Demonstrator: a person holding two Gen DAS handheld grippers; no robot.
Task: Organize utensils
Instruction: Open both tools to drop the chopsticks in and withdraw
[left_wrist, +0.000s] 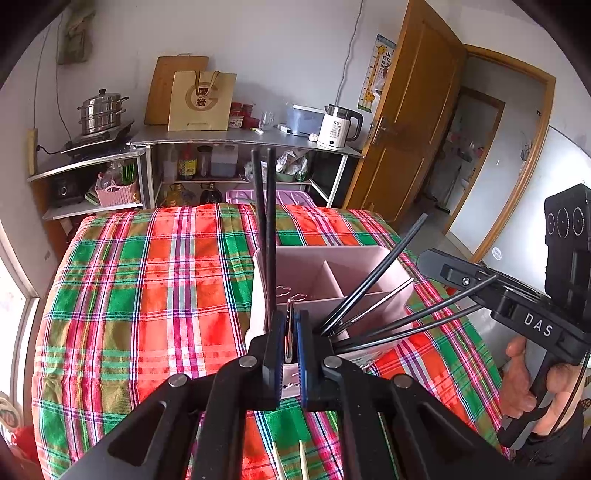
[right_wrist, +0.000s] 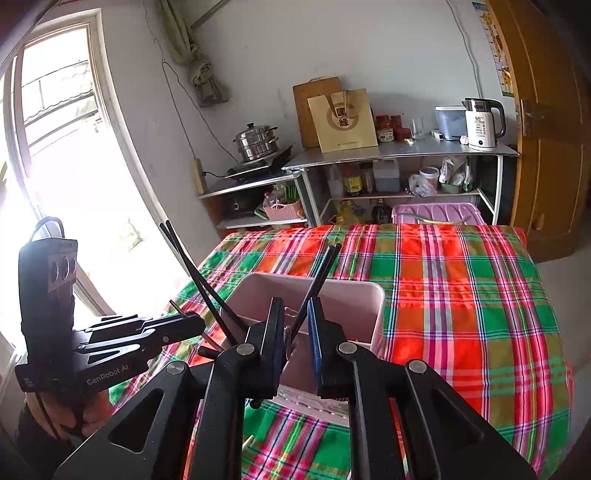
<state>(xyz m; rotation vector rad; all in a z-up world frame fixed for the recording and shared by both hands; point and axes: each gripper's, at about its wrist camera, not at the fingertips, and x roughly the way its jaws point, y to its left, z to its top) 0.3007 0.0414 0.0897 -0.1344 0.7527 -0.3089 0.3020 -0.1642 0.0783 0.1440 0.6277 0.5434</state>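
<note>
A pink divided utensil holder (left_wrist: 314, 273) (right_wrist: 354, 306) stands on the plaid tablecloth. My left gripper (left_wrist: 291, 332) (right_wrist: 195, 321) is at its near rim, shut on a thin metal utensil (left_wrist: 289, 328) held edge-on. A pair of black chopsticks (left_wrist: 266, 221) (right_wrist: 199, 277) stands in the holder beside its left finger. My right gripper (right_wrist: 295, 328) (left_wrist: 432, 262) hovers over the holder's near right side with a gap between its pads. Another pair of black chopsticks (right_wrist: 317, 284) (left_wrist: 424, 317) passes loosely through that gap, its lower end inside the holder. A third black pair (left_wrist: 373, 277) leans in the right compartment.
Pale wooden chopstick tips (left_wrist: 301, 461) (right_wrist: 248, 441) lie on the cloth under the grippers. Plaid cloth (left_wrist: 147, 295) (right_wrist: 461, 314) stretches left and beyond the holder. Kitchen shelves with a kettle (left_wrist: 338, 127) and a steamer pot (left_wrist: 101, 110) stand behind the table. A person's hands grip both handles.
</note>
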